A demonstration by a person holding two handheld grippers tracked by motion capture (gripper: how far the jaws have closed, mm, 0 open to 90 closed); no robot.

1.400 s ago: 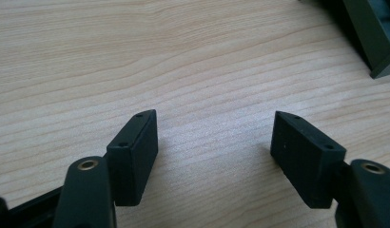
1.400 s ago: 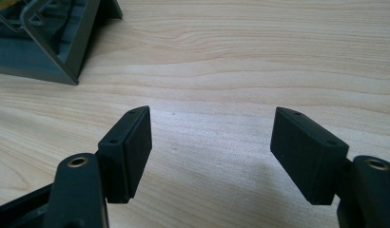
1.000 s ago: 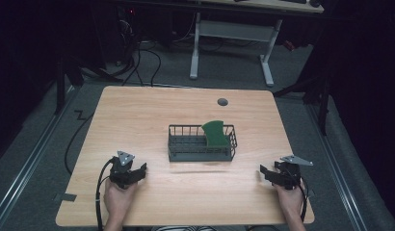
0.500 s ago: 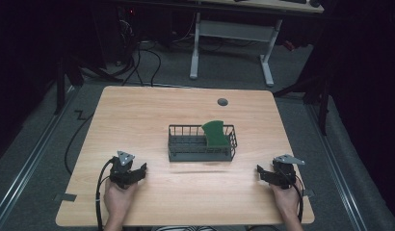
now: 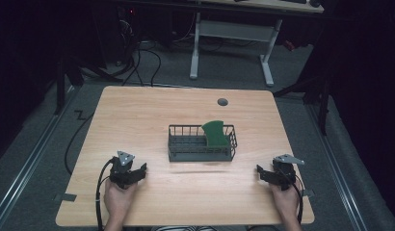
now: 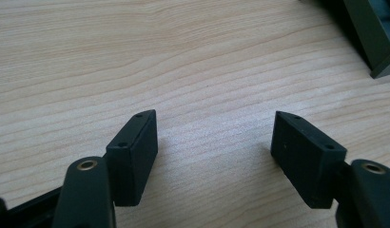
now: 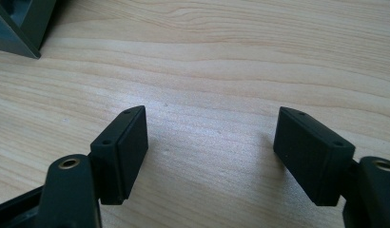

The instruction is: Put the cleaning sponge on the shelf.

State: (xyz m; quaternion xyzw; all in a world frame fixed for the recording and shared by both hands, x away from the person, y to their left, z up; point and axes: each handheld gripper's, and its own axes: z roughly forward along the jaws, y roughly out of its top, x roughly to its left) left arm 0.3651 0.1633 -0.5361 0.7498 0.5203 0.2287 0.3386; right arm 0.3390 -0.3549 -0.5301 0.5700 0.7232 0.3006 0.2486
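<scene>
In the high view we see a wooden table (image 5: 152,120) with a dark wire basket (image 5: 201,143) near the centre of the frame, and a green board (image 5: 216,133) standing upright in the basket's right end, leaning against its far wall. We hold 2 grippers low in the frame: the left gripper (image 5: 138,172) sits at the lower left, on the table just above our left hand (image 5: 119,199), and the right gripper (image 5: 261,172) sits at the lower right, above our right hand (image 5: 285,203). Both are well apart from the basket, 1 on each side of it, and neither touches it. In the left gripper view, the left gripper (image 6: 214,137) has its jaws spread wide with only bare wood grain between them, and a corner of the basket (image 6: 369,33) shows at the upper right of that frame. In the right gripper view, the right gripper (image 7: 212,135) also has its jaws spread wide over bare wood, pinching nothing, and a corner of the basket (image 7: 22,23) sits at the upper left. A small dark round grommet (image 5: 222,102) lies in the table above the basket.
</scene>
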